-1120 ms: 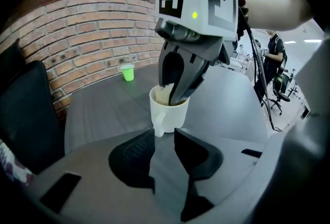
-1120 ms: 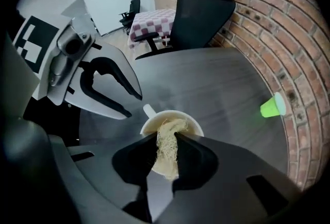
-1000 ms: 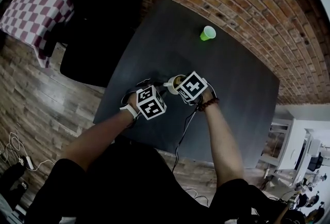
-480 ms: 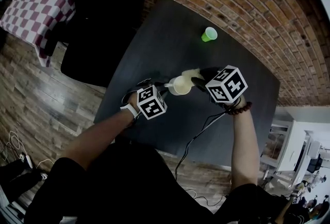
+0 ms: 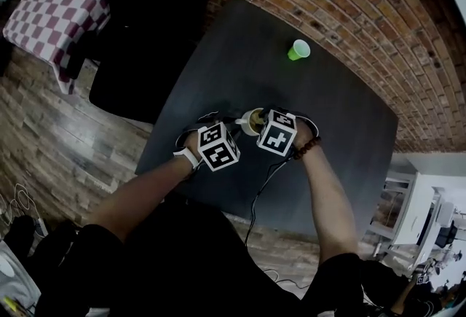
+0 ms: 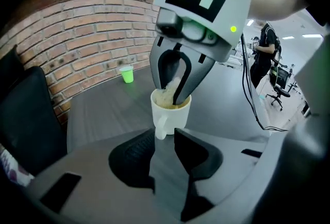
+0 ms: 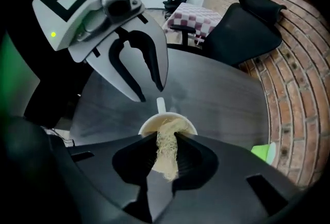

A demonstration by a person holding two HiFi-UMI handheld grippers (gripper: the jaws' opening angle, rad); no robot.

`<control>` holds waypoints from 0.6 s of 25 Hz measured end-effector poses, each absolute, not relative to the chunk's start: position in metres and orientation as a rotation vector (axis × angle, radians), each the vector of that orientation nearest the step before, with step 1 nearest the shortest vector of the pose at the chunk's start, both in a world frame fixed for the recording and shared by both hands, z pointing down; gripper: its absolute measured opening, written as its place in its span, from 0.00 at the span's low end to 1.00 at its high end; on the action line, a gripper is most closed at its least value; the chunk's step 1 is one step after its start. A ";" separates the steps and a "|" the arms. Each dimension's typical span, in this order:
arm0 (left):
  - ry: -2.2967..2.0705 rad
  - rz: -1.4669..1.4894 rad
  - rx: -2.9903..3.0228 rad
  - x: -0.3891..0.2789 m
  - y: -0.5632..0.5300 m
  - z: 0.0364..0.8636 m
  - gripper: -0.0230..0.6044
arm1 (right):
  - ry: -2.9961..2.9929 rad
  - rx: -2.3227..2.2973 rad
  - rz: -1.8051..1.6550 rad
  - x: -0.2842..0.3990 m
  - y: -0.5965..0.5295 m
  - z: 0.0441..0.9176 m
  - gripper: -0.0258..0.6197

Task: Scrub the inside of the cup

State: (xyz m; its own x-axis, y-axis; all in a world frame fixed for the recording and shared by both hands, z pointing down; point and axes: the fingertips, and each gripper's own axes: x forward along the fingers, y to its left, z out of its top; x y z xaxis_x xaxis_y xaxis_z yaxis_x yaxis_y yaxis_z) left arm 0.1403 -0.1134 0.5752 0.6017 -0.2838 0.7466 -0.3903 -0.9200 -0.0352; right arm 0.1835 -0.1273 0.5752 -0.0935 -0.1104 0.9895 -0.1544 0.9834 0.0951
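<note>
Cup [image 5: 251, 119] mouth blocked: right hand-held gripper [image 6: 171, 95] jaws and scrubber [image 7: 166, 158] fill it | handle side taken by left hand-held gripper [image 7: 151, 95] | surface [image 5: 342, 119] open to right and beyond | green cup [image 5: 297, 50] well apart, near far edge | black chair [image 5: 145, 24] bars far-left edge.

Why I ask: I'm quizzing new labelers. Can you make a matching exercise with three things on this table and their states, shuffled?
Things: 1 white mug; 2 fibrous scrubber; 3 green cup.
States: A pinched in the right tongs, tip in the mug; B standing alone far across the table; C held by its handle in the left tongs.
Pairs: 1-C, 2-A, 3-B.
</note>
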 end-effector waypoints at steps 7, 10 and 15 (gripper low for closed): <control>-0.550 1.291 2.698 0.150 -0.121 0.586 0.24 | -1.670 0.152 0.108 0.189 -0.125 0.582 0.18; -0.544 1.300 2.689 0.151 -0.118 0.590 0.24 | -1.707 0.115 0.137 0.189 -0.117 0.561 0.18; -0.543 1.286 2.709 0.155 -0.121 0.589 0.24 | -1.789 0.145 0.145 0.192 -0.124 0.495 0.18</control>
State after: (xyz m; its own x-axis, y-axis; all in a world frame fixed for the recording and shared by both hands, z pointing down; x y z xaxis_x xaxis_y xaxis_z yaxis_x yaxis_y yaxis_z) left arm 0.1552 -0.1214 0.5892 0.5815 -0.2766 0.7651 -0.3557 -0.9322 -0.0666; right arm 0.1918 -0.1239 0.4946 -0.2196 -0.0198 0.9754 -0.1763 0.9841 -0.0197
